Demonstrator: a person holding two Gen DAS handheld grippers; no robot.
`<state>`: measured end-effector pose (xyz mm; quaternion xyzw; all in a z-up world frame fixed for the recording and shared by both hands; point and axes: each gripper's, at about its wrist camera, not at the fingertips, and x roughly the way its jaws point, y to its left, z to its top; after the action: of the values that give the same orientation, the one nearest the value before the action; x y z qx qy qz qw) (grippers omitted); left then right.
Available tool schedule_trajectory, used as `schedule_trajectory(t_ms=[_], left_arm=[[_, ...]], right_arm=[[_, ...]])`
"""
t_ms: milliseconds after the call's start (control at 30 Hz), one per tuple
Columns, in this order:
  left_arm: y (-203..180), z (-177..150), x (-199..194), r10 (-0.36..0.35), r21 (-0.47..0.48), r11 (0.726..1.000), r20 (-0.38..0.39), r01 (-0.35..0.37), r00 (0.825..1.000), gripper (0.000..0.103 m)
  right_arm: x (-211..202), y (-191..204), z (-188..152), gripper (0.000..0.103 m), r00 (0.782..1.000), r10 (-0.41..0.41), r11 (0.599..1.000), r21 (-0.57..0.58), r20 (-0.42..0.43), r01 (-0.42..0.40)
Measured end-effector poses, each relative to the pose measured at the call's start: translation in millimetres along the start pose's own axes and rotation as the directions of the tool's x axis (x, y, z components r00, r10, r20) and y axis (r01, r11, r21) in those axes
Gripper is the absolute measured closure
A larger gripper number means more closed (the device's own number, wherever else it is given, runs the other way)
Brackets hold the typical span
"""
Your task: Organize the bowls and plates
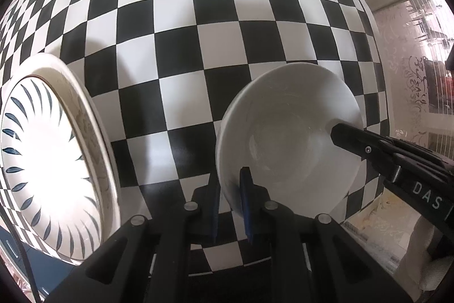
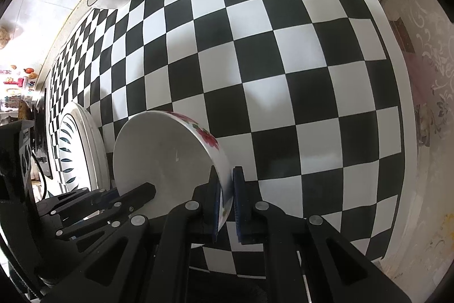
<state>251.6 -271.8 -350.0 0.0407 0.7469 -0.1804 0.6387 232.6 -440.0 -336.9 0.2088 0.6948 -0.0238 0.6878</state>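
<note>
Two grippers clamp one white bowl above the checkered table: left gripper and right gripper pinch opposite rim sections. The striped plate lies just beside the bowl.

Both views bright, daylight. Source: a curtained window at the right edge of the left wrist view, blown toward white. Strong glare on the blue-leaf plate; its centre is washed out, pattern lost there. Soft, diffuse shadows on the checkered table, falling as grey blotches over white squares; same in the right wrist view. Heavy fisheye distortion: checker lines bulge, squares compress toward the rims, black vignette in the corners. Centre sharp; the near black bodies of each hand-held gripper slightly soft. No motion blur seen.
</note>
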Motion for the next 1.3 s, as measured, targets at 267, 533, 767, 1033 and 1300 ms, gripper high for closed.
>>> schedule_trajectory(t_ms=[267,533,767,1033,1300], left_arm=[[4.4,-7.3,-34.6,-0.038,0.005,0.999,0.01,0.038,0.999,0.088],[39.6,25.5,-95.5,-0.067,-0.028,0.997,0.128,0.072,0.989,0.077],[100.3,109.6,-135.9,-0.018,-0.133,0.99,0.237,0.051,0.971,0.074],[161.0,201.2,-124.5,-0.001,-0.232,0.971,0.213,0.051,0.977,0.074],[184.1,255.1,-83.5,-0.017,-0.257,0.965,0.121,0.048,0.992,0.074]], right_arm=[[-19.3,-5.9,-0.1,0.093,0.999,0.041,0.999,0.033,-0.012,-0.041],[-81.2,10.6,45.1,0.061,0.985,0.124,0.991,0.036,0.116,-0.129],[-100.8,72.7,137.3,0.01,0.965,0.185,0.982,-0.075,0.185,-0.174],[-62.4,155.2,246.1,0.013,0.981,0.12,0.976,-0.2,0.155,-0.088],[-9.1,170.1,305.2,0.037,0.997,0.025,0.981,-0.192,0.072,-0.01]])
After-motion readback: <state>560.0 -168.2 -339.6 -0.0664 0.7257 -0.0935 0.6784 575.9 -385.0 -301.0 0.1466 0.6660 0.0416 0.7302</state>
